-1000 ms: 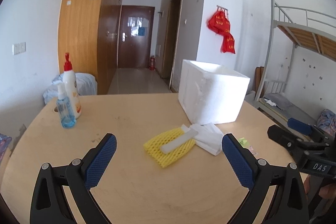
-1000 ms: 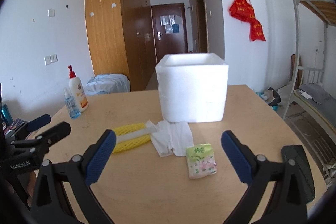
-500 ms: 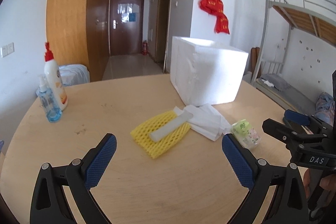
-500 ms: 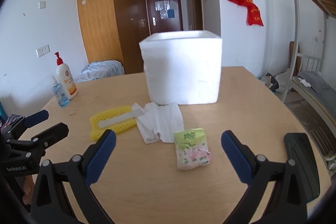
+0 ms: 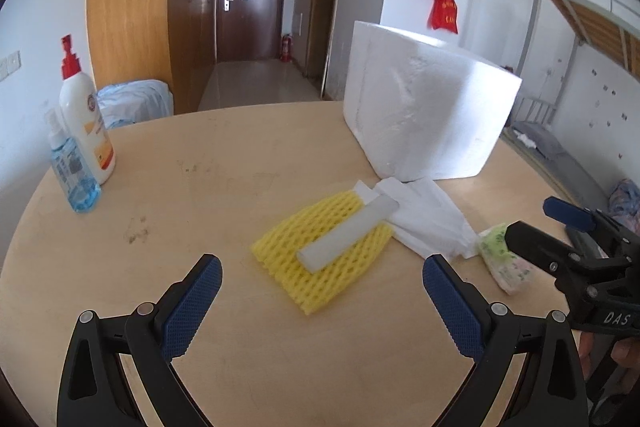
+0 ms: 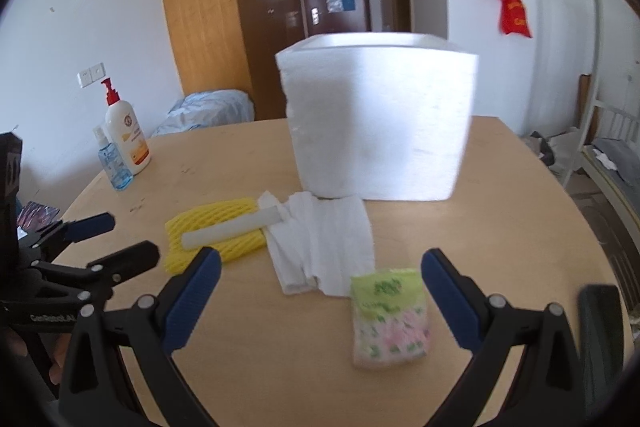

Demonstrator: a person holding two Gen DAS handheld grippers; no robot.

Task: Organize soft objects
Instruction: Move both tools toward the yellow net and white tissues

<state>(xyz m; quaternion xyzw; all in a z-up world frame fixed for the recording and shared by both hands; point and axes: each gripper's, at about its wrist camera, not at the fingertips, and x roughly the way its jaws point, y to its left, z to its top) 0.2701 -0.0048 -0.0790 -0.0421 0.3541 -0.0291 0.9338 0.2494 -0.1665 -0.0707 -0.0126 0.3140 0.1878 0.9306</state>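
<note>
Claws both spread wide and empty, left claw [image 5: 322,285] before yellow foam net [image 5: 320,259], right claw [image 6: 320,277] near tissue pack [image 6: 390,319], foam box [image 6: 380,119] behind on worktop [image 6: 280,367].

On my table [image 5: 240,367] I count: one white foam box [image 5: 428,115], one yellow foam net [image 5: 324,263], one white foam stick [image 5: 348,235], one white cloth [image 6: 324,243], one tissue pack [image 6: 390,319], two bottles, pump bottle [image 5: 86,115] and spray bottle [image 5: 72,167]

You face a matt wooden counter [image 5: 240,367] bearing a rough white foam box [image 5: 428,119], yellow foam netting [image 5: 340,267], creased paper tissue [image 6: 328,239] and a glossy plastic-wrapped tissue pack [image 6: 390,319].
</note>
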